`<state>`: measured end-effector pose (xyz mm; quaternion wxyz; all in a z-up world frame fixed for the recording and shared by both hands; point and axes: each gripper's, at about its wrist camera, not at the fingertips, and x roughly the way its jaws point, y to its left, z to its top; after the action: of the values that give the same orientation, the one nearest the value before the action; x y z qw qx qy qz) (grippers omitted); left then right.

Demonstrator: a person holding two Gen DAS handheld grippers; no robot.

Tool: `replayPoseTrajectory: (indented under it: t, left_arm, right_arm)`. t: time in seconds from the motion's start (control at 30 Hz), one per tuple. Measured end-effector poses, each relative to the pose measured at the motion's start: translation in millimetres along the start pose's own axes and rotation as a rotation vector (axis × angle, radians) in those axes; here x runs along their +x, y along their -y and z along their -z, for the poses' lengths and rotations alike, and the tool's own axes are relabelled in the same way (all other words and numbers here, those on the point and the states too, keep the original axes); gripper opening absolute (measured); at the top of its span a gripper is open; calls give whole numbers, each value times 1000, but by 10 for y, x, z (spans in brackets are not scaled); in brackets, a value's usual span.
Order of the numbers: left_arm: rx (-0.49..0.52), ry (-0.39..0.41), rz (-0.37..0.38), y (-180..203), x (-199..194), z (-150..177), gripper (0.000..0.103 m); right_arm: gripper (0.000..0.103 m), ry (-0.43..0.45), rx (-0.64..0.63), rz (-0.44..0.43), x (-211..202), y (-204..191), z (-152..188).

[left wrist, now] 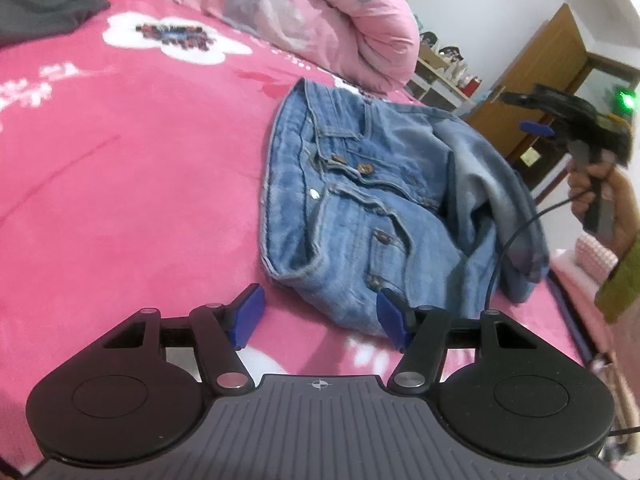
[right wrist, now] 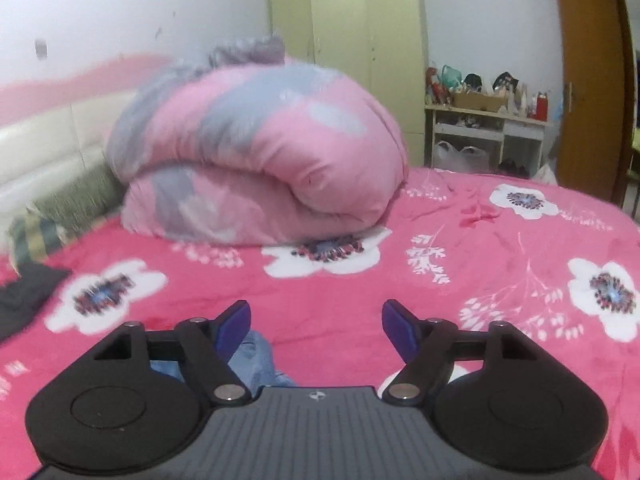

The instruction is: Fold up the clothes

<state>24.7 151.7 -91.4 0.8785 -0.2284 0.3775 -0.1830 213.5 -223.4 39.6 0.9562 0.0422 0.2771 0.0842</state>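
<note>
Blue denim, thick and washed pale: a jacket point(left wrist: 360, 208) lies in the right half of the left wrist view, on a pink flowered blanket point(left wrist: 140, 184). It is doubled into a compact bundle, buttons on top, with a loose flap or sleeve hanging at its right side. Whether the folding is finished or in the middle, I cannot tell. The left gripper point(left wrist: 320, 316) is released, fingers wide apart, just before the near hem. The right gripper point(right wrist: 316, 328) is also released and holds nothing. Denim is heavy and rather stiff, not slippery; I think a seam or hem gives the best hold.
</note>
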Motion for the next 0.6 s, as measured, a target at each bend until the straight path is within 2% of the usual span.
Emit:
replayPoseTrajectory:
  t: [0.13, 0.3, 0.47, 0.53, 0.6]
  left_arm:
    - [-45, -3, 22, 33, 27, 85, 61]
    - [-140, 72, 61, -5, 216, 132, 61]
    - [-142, 135, 48, 87, 327, 143, 60]
    - [-126, 158, 24, 130, 347, 157, 56]
    - [-113, 172, -12, 150, 356, 162, 40]
  right_arm:
    - [76, 63, 30, -39, -419, 85, -3]
    - [76, 35, 20, -77, -527, 17, 152]
    - [76, 33, -17, -114, -574, -120, 169]
    - [76, 40, -65, -128, -519, -224, 113]
    - [82, 44, -129, -142, -415, -360, 17]
